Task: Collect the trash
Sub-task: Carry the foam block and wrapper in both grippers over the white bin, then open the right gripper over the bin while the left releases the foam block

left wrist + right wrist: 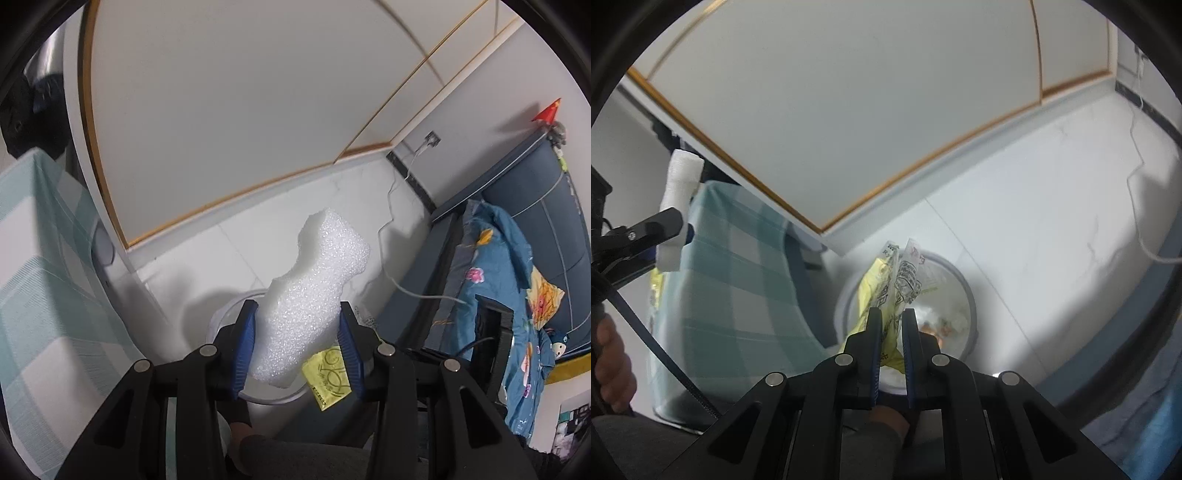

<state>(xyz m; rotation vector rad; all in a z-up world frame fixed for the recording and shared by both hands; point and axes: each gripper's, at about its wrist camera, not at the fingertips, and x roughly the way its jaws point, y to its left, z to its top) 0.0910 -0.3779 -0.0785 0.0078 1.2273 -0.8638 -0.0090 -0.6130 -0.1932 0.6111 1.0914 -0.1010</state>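
My left gripper [298, 308] is shut on a chunk of white foam [317, 273] that stands up between its blue pads. A yellow wrapper [327, 376] hangs by the right finger, beside the foam. Below it is the round white trash bin [229, 308]. In the right wrist view my right gripper [892, 314] is shut on crumpled yellow and clear wrappers [897, 280], held over the white bin [962, 284], which has scraps inside. At that view's left edge, the left gripper [670, 218] shows with the foam [681, 173], held by a hand [611, 365].
A teal-and-white checked cloth [731, 295] covers furniture left of the bin. A white cabinet with gold trim [221, 129] stands behind. A white cable [388, 206] trails over the pale floor. Blue flowered bedding [491, 295] lies at the right.
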